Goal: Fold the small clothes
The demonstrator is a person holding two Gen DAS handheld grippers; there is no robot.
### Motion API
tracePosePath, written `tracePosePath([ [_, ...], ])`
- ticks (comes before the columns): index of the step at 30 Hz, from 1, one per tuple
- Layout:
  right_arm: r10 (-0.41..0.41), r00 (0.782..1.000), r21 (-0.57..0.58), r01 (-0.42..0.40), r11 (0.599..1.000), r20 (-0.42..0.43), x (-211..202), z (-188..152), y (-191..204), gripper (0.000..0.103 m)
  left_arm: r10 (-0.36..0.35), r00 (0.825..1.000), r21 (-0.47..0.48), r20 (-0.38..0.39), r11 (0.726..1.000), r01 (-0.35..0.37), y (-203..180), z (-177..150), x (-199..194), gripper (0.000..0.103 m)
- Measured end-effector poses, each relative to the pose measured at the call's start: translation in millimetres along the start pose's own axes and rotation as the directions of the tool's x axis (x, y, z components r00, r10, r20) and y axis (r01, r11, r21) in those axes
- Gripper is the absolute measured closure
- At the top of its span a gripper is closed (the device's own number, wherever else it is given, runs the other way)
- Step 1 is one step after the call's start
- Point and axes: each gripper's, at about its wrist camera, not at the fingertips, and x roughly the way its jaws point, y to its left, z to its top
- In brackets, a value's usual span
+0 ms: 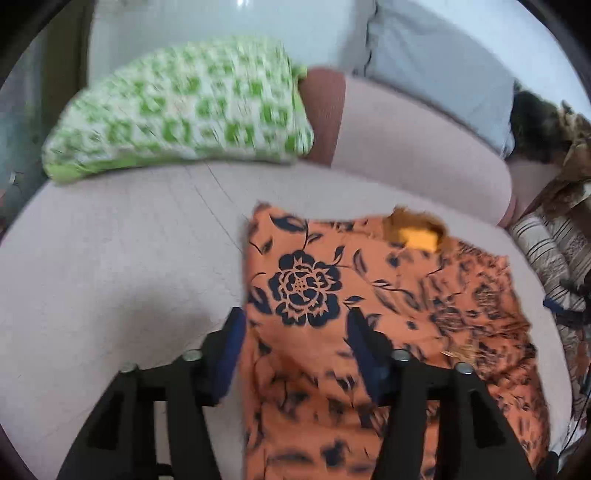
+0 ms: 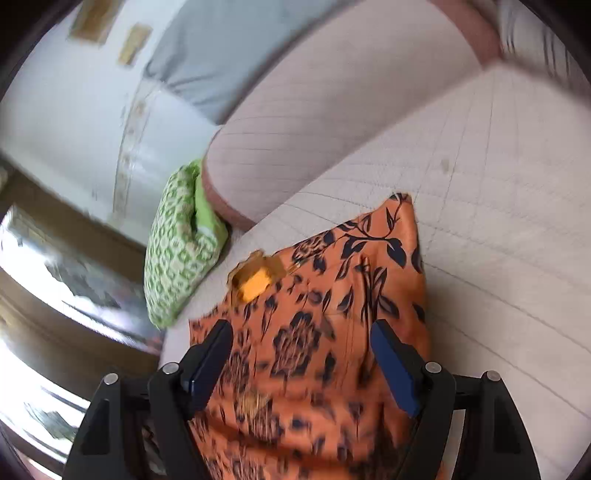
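The orange garment (image 1: 369,295) lay on the pale sofa seat (image 1: 110,258), partly folded, with its neck opening and a yellow label at the far edge. Both my claws stood over its near part. My left claw (image 1: 295,328) was wide apart, and so was my right claw (image 2: 303,343); each had cloth showing in the gap between the blue pads, but the pads pressed on nothing, so I held nothing in either hand.

I judged the cloth to be light, thin and limp, perhaps a little slick from the sheen on it. It would sag and slide if lifted by one point, and a fold would not stay crisp unless pressed flat. I thought the best holds were at an edge or corner, pinching both layers together, one claw at each end of the same edge so that the fabric would hang straight between them. Nothing about it looked fragile.

The left view showed the large dark flower print close up, the rumpled right side of the garment, and a heap of brown patterned cloth (image 1: 561,229) far right. It also showed the green cushion (image 1: 181,107) broadside at the far left against the backrest. The right view showed the garment's pointed far corner with its leaf sprig, a long crease down the middle, and more bare seat to the right. In it the cushion appeared end on, with the wall and two framed pictures (image 2: 110,33) beyond.
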Motion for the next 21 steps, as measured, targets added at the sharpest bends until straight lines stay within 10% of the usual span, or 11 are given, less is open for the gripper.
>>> tracePosePath([
  [7,-0.187,0.961,-0.109,0.167,0.980,-0.205,-101.3,-118.4,-24.0,0.024,-0.058,0.992,-0.106,-0.116,0.993,0.046,17.2,-114.7,-96.3,0.025],
  [13,-0.153,0.947,0.004,0.161,0.987,-0.282,-111.3,-196.8,-54.5,0.024,-0.061,0.968,-0.097,-0.243,0.995,0.039,8.8,-199.6,-115.0,0.025],
  [21,-0.083,0.958,0.065,0.105,0.992,-0.275,-113.0,-232.1,-52.2,0.050,-0.031,0.973,-0.113,-0.228,0.994,0.005,1.6,-221.2,-112.9,0.025],
])
